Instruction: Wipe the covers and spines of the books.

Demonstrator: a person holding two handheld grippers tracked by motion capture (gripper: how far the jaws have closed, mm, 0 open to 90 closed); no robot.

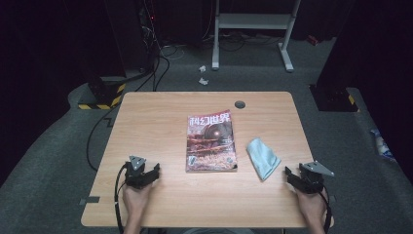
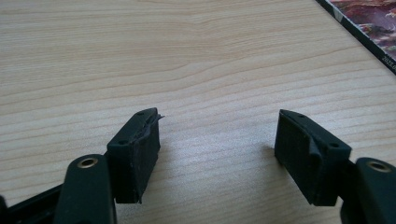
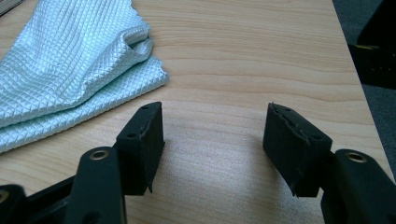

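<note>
Black right tool (image 3: 214, 135) agape; waffle-textured folded cloth (image 3: 70, 60) beside.

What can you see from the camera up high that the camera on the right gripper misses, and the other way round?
The high view alone takes in the magazine lying closed mid-table, the left gripper in the person's left hand, and the grey floor beyond. The right gripper view alone reveals the diamond weave and layered folds of the cloth. Both share the pale blue cloth, the wooden table, and the right gripper, its jaws wide apart over bare wood with nothing between them.
</note>
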